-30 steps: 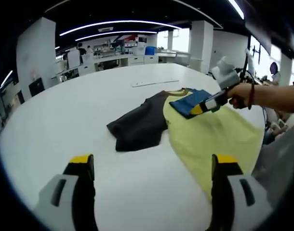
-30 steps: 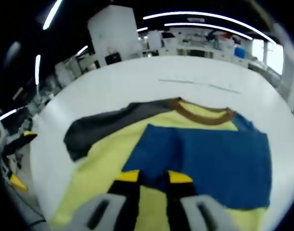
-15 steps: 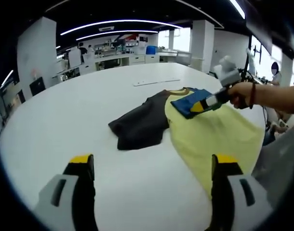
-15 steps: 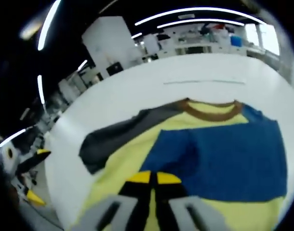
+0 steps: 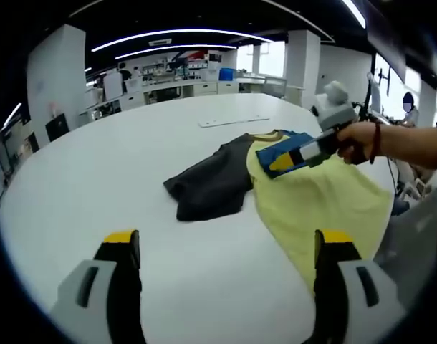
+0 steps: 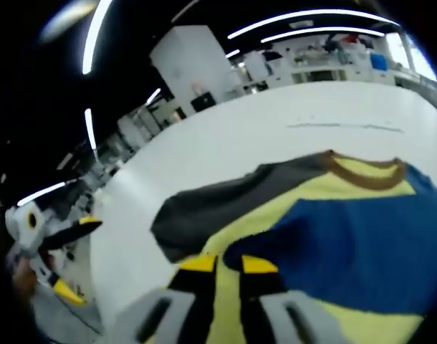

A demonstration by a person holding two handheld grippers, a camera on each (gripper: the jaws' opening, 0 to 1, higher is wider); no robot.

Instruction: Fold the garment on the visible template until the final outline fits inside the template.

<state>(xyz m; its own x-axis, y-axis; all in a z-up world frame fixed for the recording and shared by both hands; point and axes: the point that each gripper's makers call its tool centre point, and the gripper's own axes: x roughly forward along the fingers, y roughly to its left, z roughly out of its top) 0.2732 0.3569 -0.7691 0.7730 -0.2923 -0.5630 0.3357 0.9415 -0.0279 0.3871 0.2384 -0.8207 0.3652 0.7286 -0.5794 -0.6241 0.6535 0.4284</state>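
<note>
Yellow garment (image 5: 319, 201) is spread on the white counter (image 5: 97, 179). Its folded blue sleeve (image 6: 362, 244) is pinched by the right hand-held gripper (image 6: 228, 264), jaws closed. The left hand-held gripper (image 5: 229, 247) is held open, well short of the garment.

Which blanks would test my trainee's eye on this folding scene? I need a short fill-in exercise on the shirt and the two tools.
1. The folded-over sleeve pinched by the right tool is ___ in colour.
2. The sleeve lying spread on the white table is dark ___.
3. The left tool hangs over the table with its jaws ___.
4. The collar of the yellow shirt is ___.

Missing words: blue; grey; open; brown
</note>
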